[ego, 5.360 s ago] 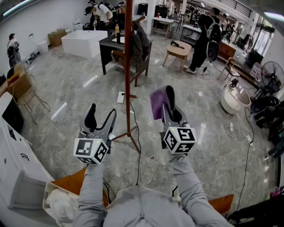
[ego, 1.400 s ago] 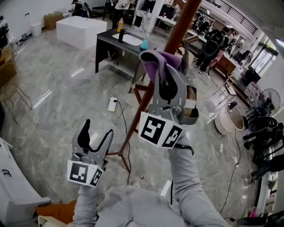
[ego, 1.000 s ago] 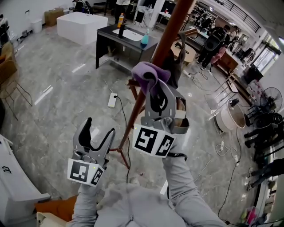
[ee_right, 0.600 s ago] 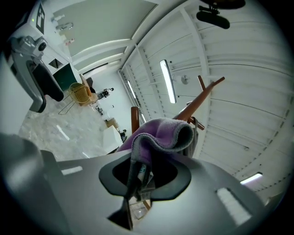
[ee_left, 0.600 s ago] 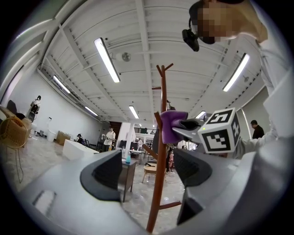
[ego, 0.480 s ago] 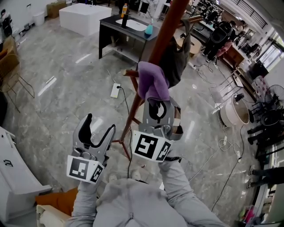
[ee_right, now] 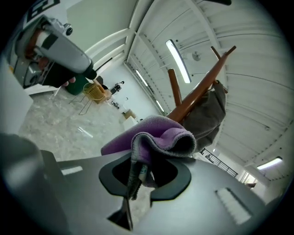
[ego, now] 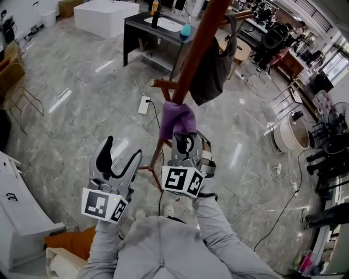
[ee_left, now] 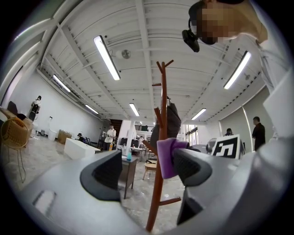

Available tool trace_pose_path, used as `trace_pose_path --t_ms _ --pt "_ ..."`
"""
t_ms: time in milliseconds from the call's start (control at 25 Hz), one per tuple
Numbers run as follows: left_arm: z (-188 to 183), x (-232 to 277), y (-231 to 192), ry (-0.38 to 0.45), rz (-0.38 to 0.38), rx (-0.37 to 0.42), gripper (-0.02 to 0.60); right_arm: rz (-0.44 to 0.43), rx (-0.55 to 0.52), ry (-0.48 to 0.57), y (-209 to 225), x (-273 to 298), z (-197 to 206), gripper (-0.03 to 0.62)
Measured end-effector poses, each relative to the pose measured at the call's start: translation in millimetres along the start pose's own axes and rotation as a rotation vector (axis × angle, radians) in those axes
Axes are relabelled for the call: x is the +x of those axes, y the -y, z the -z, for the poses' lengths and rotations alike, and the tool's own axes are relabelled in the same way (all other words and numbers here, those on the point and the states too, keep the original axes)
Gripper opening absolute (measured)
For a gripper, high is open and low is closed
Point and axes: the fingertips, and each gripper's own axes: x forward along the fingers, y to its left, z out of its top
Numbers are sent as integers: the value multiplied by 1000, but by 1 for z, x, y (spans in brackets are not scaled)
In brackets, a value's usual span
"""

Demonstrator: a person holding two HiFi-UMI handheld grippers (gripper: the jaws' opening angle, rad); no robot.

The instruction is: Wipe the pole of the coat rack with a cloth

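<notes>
Hanging wide open and empty, the left tongs [ego: 122, 153] steady nothing; the right tongs [ego: 185, 143] pinch the purple cloth [ego: 175, 121] against the pole [ego: 197, 46] of the coat rack [ego: 163, 83], below the hanging jacket [ego: 211, 65], so imo a hard push could tip it or slip the cloth loose.

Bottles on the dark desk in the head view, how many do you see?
2. An orange-and-dark bottle stands on the desk at the picture's top edge, a teal one nearer the coat rack pole, which may hide others.
</notes>
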Motion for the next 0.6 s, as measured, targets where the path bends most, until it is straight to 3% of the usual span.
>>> trace_pose_path --t_ms 600 --pt "14 -4 1 -41 -6 -5 380 -210 -36 -161 -77 11 64 52"
